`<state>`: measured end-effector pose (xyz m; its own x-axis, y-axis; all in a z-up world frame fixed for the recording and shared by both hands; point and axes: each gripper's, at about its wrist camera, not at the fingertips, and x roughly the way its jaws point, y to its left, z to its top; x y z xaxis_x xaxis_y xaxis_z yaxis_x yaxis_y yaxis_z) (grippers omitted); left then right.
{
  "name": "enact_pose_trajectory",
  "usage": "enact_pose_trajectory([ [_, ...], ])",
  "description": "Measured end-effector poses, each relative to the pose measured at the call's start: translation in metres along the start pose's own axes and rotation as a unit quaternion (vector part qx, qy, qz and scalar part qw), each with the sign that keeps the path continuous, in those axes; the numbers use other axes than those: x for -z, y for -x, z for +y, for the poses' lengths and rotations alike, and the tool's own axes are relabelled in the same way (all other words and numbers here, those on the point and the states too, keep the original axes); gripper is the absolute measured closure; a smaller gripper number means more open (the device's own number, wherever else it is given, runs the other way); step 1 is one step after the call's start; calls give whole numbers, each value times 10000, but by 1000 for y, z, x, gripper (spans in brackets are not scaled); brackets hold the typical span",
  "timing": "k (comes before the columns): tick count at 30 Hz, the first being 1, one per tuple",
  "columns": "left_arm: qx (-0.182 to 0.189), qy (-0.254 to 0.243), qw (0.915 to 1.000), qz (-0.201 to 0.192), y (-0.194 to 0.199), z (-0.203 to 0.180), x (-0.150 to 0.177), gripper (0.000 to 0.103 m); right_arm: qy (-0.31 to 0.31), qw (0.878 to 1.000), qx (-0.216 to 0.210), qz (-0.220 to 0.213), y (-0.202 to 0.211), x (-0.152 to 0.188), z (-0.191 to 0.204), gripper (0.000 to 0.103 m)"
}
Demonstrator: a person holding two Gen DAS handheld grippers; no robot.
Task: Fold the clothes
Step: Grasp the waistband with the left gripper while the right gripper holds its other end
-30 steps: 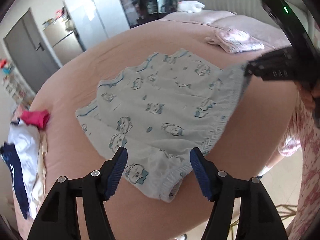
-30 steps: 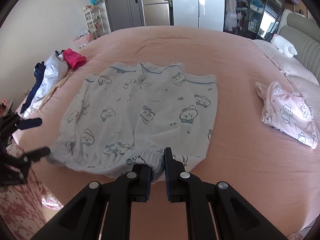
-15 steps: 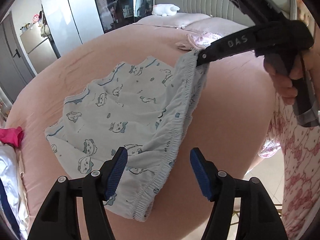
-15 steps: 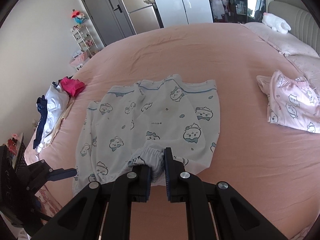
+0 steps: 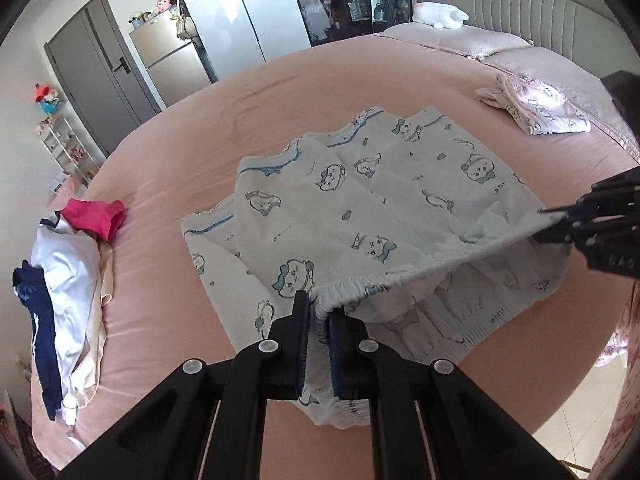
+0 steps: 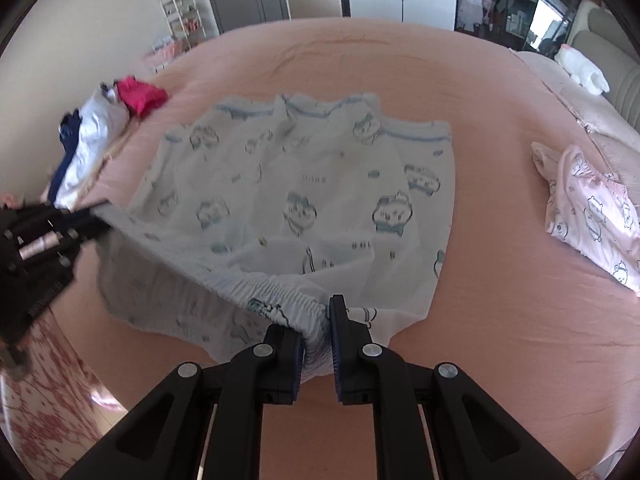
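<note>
Pinching the blue-printed shorts' (image 5: 384, 216) waistband, both left gripper (image 5: 319, 326) and right gripper (image 6: 316, 334) jaws are seemingly only beginning the fold; the clothes pile (image 5: 64, 280) is waiting.

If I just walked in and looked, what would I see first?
First, the pale blue cotton shorts printed with cartoon animals, spread in the middle of the big pink bed. Their stretchy waistband is lifted off the bed, pinched at one end by the left claw and at the other by the right claw. A folded pink printed garment lies near the pillows, and a heap of white, navy and bright pink clothes sits at the bed's other edge.
</note>
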<state>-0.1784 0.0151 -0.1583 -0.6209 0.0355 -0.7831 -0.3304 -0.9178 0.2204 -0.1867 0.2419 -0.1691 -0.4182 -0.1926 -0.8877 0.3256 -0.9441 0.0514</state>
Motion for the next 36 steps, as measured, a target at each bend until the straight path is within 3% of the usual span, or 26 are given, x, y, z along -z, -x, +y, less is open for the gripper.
enact_pose_trajectory([
  [2, 119, -5, 9995, 294, -9, -4, 16, 93, 88, 9995, 185, 222, -17, 14, 3, 93],
  [5, 90, -117, 9979, 631, -22, -12, 43, 92, -14, 9995, 294, 86, -20, 25, 2, 92],
  [8, -16, -117, 9980, 628, -23, -16, 50, 92, -3, 9983, 571, 75, -18, 25, 3, 90],
  [9, -40, -106, 9978, 660, -24, -15, 49, 92, 1, 9978, 663, 71, -18, 25, 3, 80],
  [10, -61, -85, 9976, 685, -24, -15, 48, 92, -11, 9969, 791, 51, -17, 26, 2, 64],
  [12, -92, 3, 9976, 691, -21, -14, 48, 91, -158, 9965, 818, 3, -14, 33, -2, 55],
  [14, -147, 100, 9979, 616, -15, -13, 50, 88, -313, 9974, 643, -25, -12, 39, -8, 58],
  [18, -142, 507, 9978, 401, -2, -6, 53, 61, -562, 9979, 274, -173, -4, 44, -18, 83],
  [22, 68, 712, 9966, 420, -2, -3, 63, 61, -951, 9953, 0, -169, 2, 45, -27, 87],
  [25, 211, 879, 9947, 482, -5, -2, 69, 65, -925, 9957, 6, -19, -3, 50, -25, 86],
  [26, 208, 952, 9942, 464, -5, -1, 68, 86, -855, 9963, 38, -17, -4, 52, -22, 86],
  [27, 154, 1029, 9935, 465, -4, 1, 66, 94, -813, 9967, 50, -57, -3, 54, -20, 86],
  [30, 137, 1291, 9911, 286, 7, 13, 53, 95, -787, 9967, -128, -168, 7, 50, -18, 96],
  [33, 138, 1389, 9902, -64, 28, 24, 35, 95, -885, 9949, -339, -357, 23, 41, -21, 96],
  [36, 106, 1305, 9914, 90, 18, 27, 30, 93, -1011, 9927, -589, -294, 30, 30, -29, 94],
])
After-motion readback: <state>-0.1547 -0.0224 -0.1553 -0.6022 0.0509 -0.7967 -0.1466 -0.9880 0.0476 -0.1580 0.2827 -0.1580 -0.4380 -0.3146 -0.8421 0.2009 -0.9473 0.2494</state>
